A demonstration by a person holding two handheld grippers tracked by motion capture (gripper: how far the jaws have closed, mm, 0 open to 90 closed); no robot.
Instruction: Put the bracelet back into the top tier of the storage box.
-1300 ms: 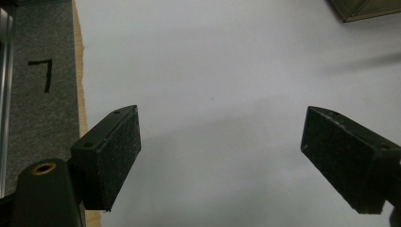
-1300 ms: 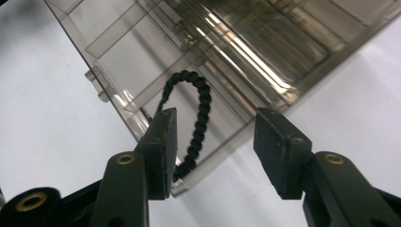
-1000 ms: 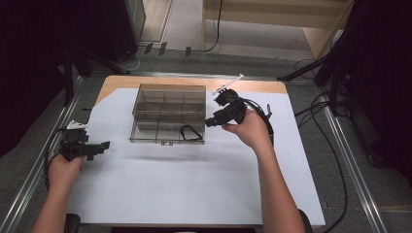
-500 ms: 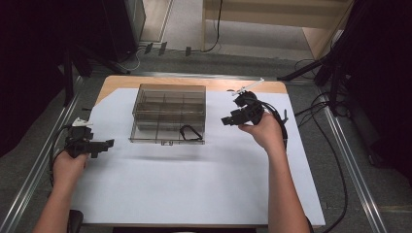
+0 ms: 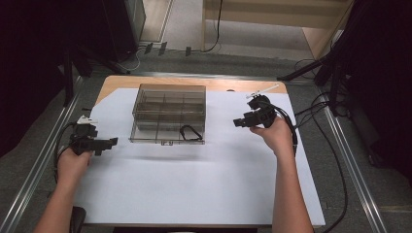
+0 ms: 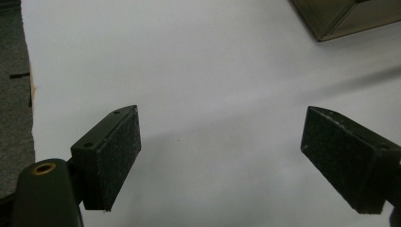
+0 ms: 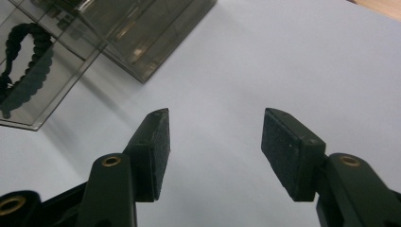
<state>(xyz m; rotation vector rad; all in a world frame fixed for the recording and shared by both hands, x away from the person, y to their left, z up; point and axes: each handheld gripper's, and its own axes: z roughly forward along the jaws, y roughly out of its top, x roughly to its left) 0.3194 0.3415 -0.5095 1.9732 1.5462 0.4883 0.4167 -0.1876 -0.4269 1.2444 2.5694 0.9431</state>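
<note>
compartment box (image 5: 168,114) mid-table, bare sheet (image 5: 194,184) around

cord (image 5: 191,133) in box (image 5: 168,92), box on sheet (image 5: 194,184)

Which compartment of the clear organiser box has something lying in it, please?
The front right compartment of the organiser box, the corner nearest the right gripper, holds a black cord loop. The other compartments look bare through the lid.

A wooden table (image 5: 228,83) is covered almost wholly by a white sheet (image 5: 194,184); bare wood is left along the far edge. A clear compartment box (image 5: 167,114) is set on the sheet toward that edge. A black cord loop (image 5: 190,133) is seen in the box's near right compartment.
</note>
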